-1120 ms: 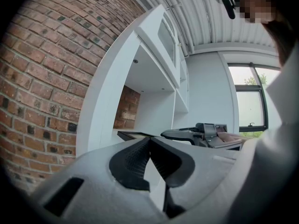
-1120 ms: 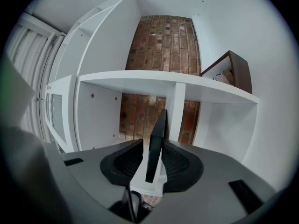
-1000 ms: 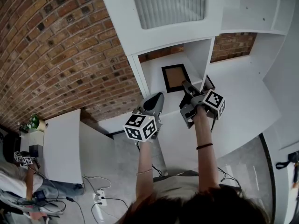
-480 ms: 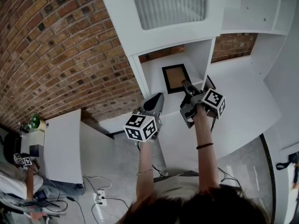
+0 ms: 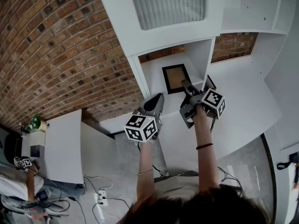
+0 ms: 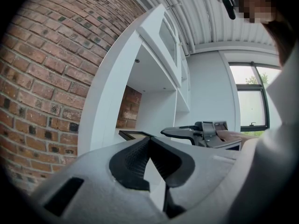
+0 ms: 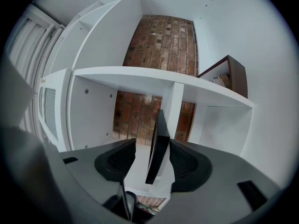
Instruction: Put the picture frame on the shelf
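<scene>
Filling the left of the head view, a brick wall [image 5: 56, 45] borders the white shelf [image 5: 153, 74]. Just in front of it the left gripper [image 5: 158, 97] is held level with its jaws pressed together on nothing, taking no part in the placement. Further right, the picture frame [image 5: 175, 78] appears to lie flat and face up on the floor of an open compartment, its near edge close to the compartment's front lip. At the frame's near right corner the right gripper [image 7: 152, 142] straddles its edge, the jaws having just been opening and now spread wide. The right gripper view shows the frame's dark edge between the pads, with a clear gap on one side and the other pad just beside it, possibly brushing it. The task looks all but done, and the hazard lies in the exit. If the person draws the gripper back off-line, or before the nearer pad is truly free, that pad could catch the rim. It might then drag the frame toward the lip, leaving it overhanging or tipping it off the shelf. A twist of the wrist on the way out could likewise skew the frame against the compartment's right wall. A straight pull back along the jaws' own line, with the frame centred in the gap, seems the safest way clear. The idle left gripper sits near enough to steady the frame if it slides.
</scene>
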`<state>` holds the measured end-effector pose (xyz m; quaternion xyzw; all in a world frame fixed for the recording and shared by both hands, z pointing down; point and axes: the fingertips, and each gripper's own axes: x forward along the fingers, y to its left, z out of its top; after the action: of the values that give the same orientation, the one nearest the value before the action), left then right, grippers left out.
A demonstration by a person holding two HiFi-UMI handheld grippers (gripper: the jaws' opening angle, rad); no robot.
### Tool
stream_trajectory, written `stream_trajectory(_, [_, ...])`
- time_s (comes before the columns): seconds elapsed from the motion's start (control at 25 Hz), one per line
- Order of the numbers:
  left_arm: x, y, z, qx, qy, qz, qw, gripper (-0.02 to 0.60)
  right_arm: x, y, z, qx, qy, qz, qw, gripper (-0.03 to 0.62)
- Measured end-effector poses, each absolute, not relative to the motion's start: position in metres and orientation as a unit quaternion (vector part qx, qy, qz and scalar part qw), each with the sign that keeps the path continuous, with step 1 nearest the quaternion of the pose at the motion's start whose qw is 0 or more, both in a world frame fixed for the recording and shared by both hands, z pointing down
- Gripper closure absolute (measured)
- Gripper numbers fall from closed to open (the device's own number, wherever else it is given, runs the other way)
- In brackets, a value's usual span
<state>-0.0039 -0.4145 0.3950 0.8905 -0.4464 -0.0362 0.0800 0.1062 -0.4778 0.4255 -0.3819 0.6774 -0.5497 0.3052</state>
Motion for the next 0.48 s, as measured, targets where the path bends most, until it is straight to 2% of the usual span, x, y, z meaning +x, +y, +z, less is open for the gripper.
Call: stream_trajectory(0.48, [-0.0014, -0.4109, 0.3961, 0.891, -0.446, -0.031, 0.082, 0.571, 0.1035, -0.4714, 0.4306, -0.369, 0.674, -0.562, 0.307, 0.391])
